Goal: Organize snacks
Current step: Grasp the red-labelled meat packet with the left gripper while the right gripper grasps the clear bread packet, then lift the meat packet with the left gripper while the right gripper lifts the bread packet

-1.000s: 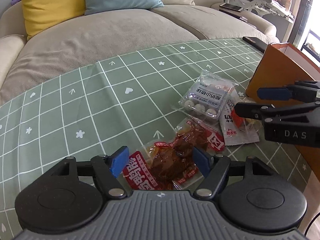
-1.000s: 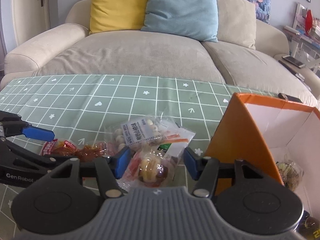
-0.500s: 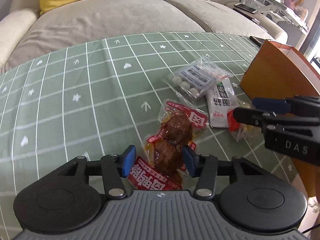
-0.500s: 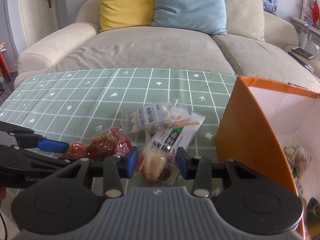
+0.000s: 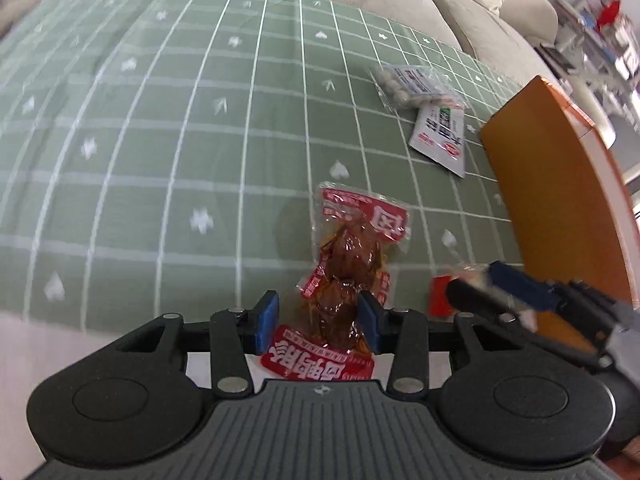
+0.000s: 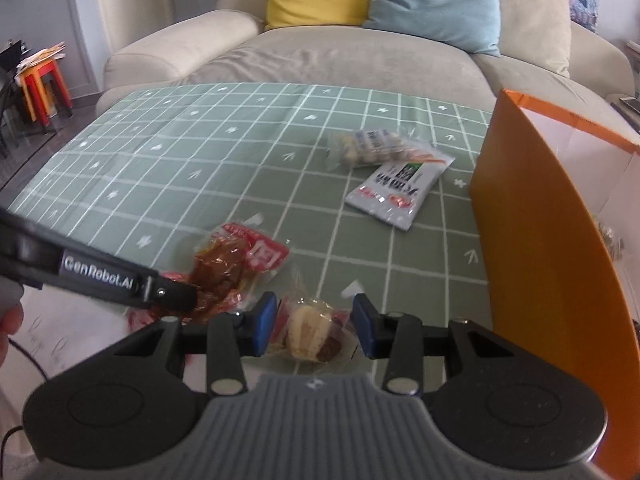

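Note:
My left gripper point(image 5: 318, 320) is shut on a red packet of brown braised meat point(image 5: 352, 256) and holds it above the green checked tablecloth point(image 5: 160, 120). My right gripper point(image 6: 314, 328) is shut on a clear packet with a cream and brown cake point(image 6: 310, 332), held just above the cloth. The meat packet also shows in the right wrist view point(image 6: 228, 264), with the left gripper's fingers point(image 6: 168, 292) on it. An orange bag point(image 6: 532, 232) stands open at the right; a snack lies inside it.
A packet of small white balls point(image 6: 372, 148) and a white flat packet point(image 6: 400, 192) lie on the cloth near the bag. A beige sofa point(image 6: 340, 52) with yellow and blue cushions is behind the table. Red stools point(image 6: 40, 84) stand at far left.
Both grippers have closed on their packets and lifted them back from the pile. The white packet and the ball packet stay on the cloth.

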Demonstrator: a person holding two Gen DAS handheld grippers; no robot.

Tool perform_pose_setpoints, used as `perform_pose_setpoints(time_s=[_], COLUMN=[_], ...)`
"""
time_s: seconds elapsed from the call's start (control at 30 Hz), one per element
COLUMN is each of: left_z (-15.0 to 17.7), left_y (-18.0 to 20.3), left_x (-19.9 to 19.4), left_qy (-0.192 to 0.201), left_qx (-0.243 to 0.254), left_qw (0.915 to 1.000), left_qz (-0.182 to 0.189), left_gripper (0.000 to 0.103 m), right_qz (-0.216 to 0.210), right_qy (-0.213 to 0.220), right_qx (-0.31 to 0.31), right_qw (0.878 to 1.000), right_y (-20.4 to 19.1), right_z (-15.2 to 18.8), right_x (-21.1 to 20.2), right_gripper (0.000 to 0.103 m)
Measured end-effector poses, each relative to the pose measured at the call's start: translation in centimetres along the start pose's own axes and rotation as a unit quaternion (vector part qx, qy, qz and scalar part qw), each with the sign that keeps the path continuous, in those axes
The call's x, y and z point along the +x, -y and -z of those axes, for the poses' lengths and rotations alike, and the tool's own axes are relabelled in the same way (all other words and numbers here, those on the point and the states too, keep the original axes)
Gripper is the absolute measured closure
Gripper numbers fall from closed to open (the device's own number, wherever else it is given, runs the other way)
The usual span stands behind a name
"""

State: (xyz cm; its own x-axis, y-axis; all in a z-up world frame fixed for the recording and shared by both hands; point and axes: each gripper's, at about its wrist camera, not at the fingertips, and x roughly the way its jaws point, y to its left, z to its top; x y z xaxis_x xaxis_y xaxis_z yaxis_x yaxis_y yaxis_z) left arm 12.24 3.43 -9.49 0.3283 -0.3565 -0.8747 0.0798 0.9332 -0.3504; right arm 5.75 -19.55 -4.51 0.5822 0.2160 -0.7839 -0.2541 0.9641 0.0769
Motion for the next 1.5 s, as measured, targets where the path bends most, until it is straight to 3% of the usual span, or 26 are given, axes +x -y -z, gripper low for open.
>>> perform_pose_setpoints(time_s=[0.1,0.2,0.37,0.57,0.7,0.9,1.03,1.17,1.2,1.23,1.37,1.5], left_z=[1.2,1.9,1.8,2.4,2.7,1.8,1.8,2.1,2.1,2.1,1.9,1.6], left_y=[-0.4,-0.3,0.8,3.4,3.9,3.7,4.6,5.2,5.2,5.2,4.1,3.5], left_x=[-0.3,-0.7,-1.3,0.0,0.6,1.4,2.1,2.4,2.4,2.3,1.9,1.3], left_qy=[-0.013,0.012,0.051,0.065,0.076,0.105,0.117,0.127,0.128,0.128,0.112,0.103], left_qx=[-0.022,-0.028,-0.017,0.046,0.061,0.062,0.097,0.128,0.133,0.137,0.096,0.051], left_qw=[0.9991,0.9993,0.9980,0.9967,0.9943,0.9917,0.9870,0.9819,0.9811,0.9805,0.9891,0.9929], left_qz=[0.033,0.021,0.032,-0.016,-0.042,-0.042,-0.052,-0.059,-0.059,-0.059,0.002,0.033], left_gripper=[0.054,0.039,0.035,0.035,0.036,0.029,0.026,0.039,0.052,0.053,0.062,0.074], right_qz=[-0.016,-0.018,0.007,0.017,0.015,0.021,0.017,0.013,0.013,0.012,0.008,-0.008], right_qy=[-0.007,-0.011,0.001,-0.001,0.001,0.008,0.014,0.018,0.019,0.020,0.019,0.014], right_qx=[0.002,-0.005,-0.009,-0.014,-0.009,-0.002,-0.011,-0.018,-0.019,-0.020,-0.021,-0.017], right_qw=[1.000,1.000,1.000,1.000,1.000,1.000,1.000,1.000,1.000,1.000,1.000,1.000], right_y=[-0.6,-0.9,-0.5,-0.1,0.4,1.4,1.1,0.9,0.9,0.8,0.9,0.6], right_z=[0.9,1.6,1.8,2.1,2.2,2.1,2.1,2.0,2.0,2.0,1.9,1.9], right_x=[-1.0,-1.6,-2.2,-1.8,-1.7,-1.3,-1.1,-0.8,-0.7,-0.6,-0.4,-0.2], right_gripper=[0.063,0.063,0.063,0.063,0.063,0.063,0.062,0.062,0.061,0.061,0.061,0.062])
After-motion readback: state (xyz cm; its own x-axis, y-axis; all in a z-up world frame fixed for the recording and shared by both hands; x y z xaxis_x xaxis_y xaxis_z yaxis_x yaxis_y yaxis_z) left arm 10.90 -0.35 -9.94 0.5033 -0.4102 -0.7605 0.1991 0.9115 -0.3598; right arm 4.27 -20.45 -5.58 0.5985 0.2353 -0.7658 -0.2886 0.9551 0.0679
